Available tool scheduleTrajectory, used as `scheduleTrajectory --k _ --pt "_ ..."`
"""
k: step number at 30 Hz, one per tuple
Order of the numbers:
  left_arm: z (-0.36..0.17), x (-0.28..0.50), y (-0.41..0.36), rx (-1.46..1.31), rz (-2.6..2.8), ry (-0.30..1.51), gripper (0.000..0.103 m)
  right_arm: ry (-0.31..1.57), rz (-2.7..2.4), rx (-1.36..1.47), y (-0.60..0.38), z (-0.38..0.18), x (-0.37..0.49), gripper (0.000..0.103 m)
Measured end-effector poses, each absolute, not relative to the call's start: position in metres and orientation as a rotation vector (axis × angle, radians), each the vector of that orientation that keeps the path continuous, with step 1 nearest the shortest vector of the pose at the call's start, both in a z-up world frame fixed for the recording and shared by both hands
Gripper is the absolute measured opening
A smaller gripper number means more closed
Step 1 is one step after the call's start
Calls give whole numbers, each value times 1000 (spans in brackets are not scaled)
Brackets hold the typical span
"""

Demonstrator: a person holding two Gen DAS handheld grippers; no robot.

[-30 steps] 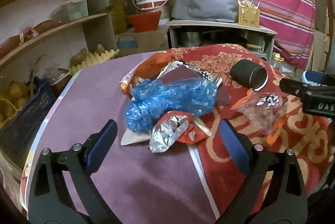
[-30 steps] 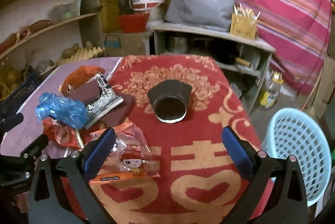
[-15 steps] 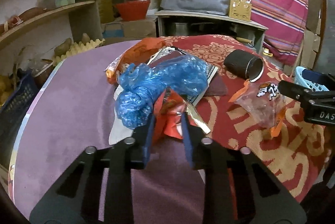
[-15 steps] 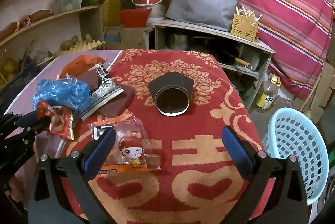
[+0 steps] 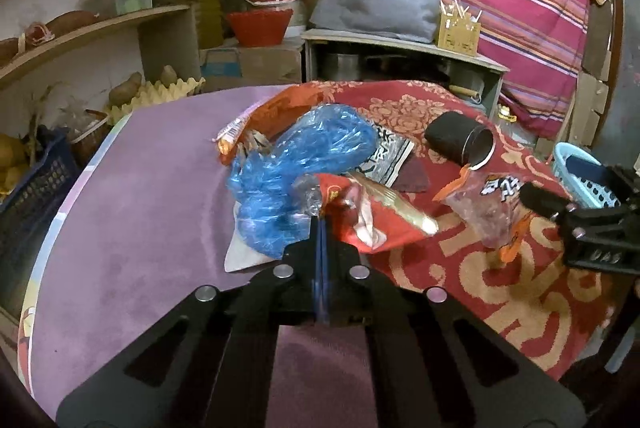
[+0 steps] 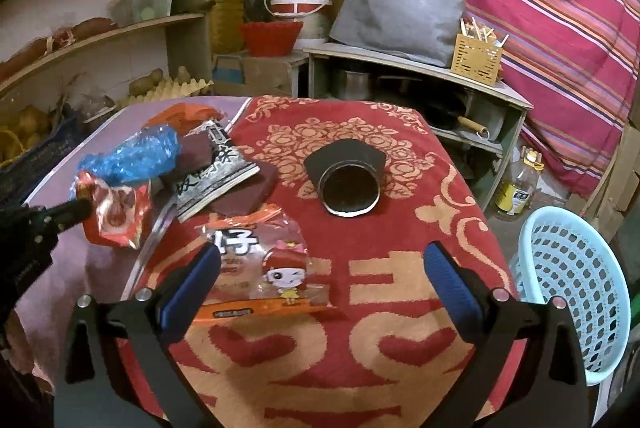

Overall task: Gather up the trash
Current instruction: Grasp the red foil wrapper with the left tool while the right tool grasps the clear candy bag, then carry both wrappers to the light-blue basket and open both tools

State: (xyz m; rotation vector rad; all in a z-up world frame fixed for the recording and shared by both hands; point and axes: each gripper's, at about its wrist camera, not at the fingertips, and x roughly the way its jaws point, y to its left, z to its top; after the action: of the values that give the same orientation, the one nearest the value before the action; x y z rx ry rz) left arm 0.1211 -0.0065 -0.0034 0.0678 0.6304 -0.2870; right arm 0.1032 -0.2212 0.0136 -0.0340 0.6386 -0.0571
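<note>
The left tool [image 5: 320, 224] is pinching the near edge of the red snack wrapper [image 5: 372, 216], its two blue pads pressed together on the foil, so the picking-up step is under way. The wrapper is sitting just ahead of that tool on the tabletop [image 5: 132, 228], touching the blue plastic bag [image 5: 296, 168] beyond it; whether the wrapper is already clear of the surface I cannot quite tell. The right tool [image 6: 320, 268] is hanging spread wide over the clear cartoon packet [image 6: 264, 264], its left pad just at the packet's edge, gripping nothing. Next the wrapper needs lifting free of the pile and carrying across to the pale blue basket [image 6: 572, 292], well off to the right tool's right. A second ago the left tool was wide open with the wrapper lying loose between its pads.
</note>
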Motion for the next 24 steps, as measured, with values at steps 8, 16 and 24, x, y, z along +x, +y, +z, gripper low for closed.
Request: scheduleTrajectory --k 8,16,24 --pt "7 119 -1 40 -281 609 0 708 -14 8 -216 1 121 99" --pt "9 120 -5 51 -282 604 0 745 86 16 -210 -5 129 68" --pt "10 121 -9 49 -282 602 0 718 129 18 -214 3 131 24"
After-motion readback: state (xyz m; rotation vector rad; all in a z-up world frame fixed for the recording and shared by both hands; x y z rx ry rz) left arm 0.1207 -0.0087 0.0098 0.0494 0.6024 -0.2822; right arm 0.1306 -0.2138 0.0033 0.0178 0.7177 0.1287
